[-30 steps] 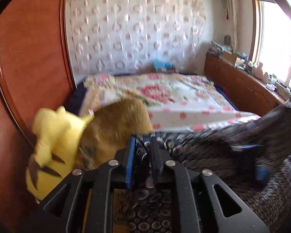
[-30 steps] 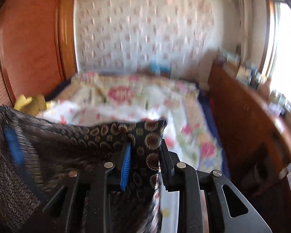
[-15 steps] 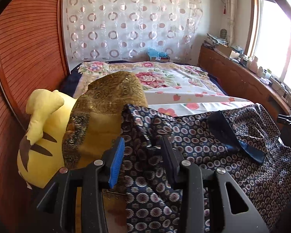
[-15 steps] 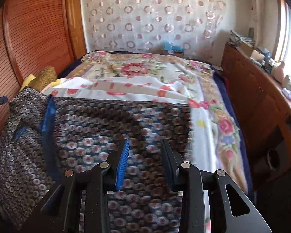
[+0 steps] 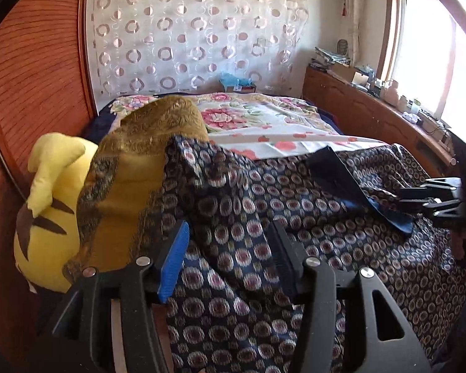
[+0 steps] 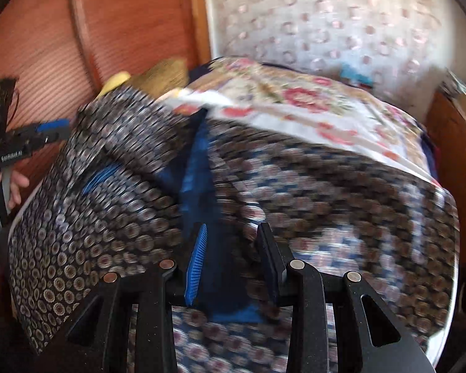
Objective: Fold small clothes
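Step in hand: laying-out. The garment (image 5: pixel 295 233) is seen spread on the bed (image 5: pixel 264 115), not yet folded; a release after placement is judged to be under way.

Garment location: draped over the near end of the bed, from the left edge across to the right edge. Its left portion rides up against a brown cushion (image 5: pixel 146 155), beside a yellow plush toy (image 5: pixel 46 217) at the bed's left edge.

Long axis: judged to run across the bed, left edge to right edge. A blue lining strip (image 6: pixel 198 161) is exposed near the middle, running toward the headboard end. Which end is collar or hem cannot be told.

Left gripper (image 5: pixel 230 261): jaws opening; cloth lies between and below them, and no pad is seen pressing it.

Right gripper (image 6: pixel 233 258): jaws parted, with dark blue cloth in the gap. The view is blurred; no pad contact is seen, and a grip is judged released.

Next move: smoothing is called for, the left portion to be drawn off the cushion so the cloth lies flat. An edge would then be taken at both ends for the first fold.

Risk: the slippery-looking cloth may slide off the near edge.
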{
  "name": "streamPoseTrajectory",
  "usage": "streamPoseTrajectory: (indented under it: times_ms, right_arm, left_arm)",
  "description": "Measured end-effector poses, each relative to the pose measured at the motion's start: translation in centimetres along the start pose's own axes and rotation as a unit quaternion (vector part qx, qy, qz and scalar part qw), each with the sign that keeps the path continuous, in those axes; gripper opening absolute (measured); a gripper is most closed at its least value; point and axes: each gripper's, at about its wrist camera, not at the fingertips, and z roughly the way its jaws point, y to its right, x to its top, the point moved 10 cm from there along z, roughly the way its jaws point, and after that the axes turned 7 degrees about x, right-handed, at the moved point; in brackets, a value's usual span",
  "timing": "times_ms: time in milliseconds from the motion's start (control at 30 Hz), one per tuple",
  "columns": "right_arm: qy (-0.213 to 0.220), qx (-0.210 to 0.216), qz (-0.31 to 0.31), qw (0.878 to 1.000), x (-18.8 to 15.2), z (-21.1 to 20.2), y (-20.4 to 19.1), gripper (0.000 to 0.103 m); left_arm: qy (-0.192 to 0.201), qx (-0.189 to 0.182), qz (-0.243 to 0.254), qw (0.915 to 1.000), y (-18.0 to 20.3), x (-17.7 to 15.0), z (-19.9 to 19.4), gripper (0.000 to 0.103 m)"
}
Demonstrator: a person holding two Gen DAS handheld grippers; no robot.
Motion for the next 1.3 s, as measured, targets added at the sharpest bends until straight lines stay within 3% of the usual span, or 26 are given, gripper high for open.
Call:
streamPoseTrajectory:
  times_ms: [200,333,400,433,667,933,1300]
  right_arm:
    - [-0.014,0.012,-0.017,1.0,0.7,1.8,-1.2,0.035]
    - [-0.039,-0.016,-0.039,0.998,-0.4,3.8,-0.9,0.035]
    - [-0.03,-0.041,-0.056,0.997,-0.3,4.3,-0.7,0.021]
    - [-0.033,-0.046,-0.057,0.997,-0.5,4.2,-0.5,0.002]
    - [0.019,-0.009,-0.068,0.998,-1.5,-0.5,-2.7,0.0]
    - [0.044,0.039,-0.064,0.996,-6.3,-6.7,-5.7,0.0]
    - [0.047,0.025,-0.032,0.998,-10.0,-9.2,-5.1,0.004]
  left_arm:
    - [-0.019,-0.022,-0.006,0.9996,0.6,-2.9,-0.3,0.054]
    - [-0.022,-0.023,-0.006,0.9995,0.8,-3.7,-0.4,0.054]
    - [-0.026,-0.021,-0.005,0.9994,0.7,-4.0,-0.4,0.054]
    - [-0.026,-0.02,-0.005,0.9994,0.7,-4.0,-0.5,0.054]
    - [-0.009,-0.018,-0.015,0.9997,0.2,-3.6,-1.7,0.055]
    - [0.019,-0.017,-0.026,0.9994,-0.2,-2.2,-3.3,0.055]
    - [0.031,-0.018,-0.014,0.9993,1.7,0.6,-2.7,0.055]
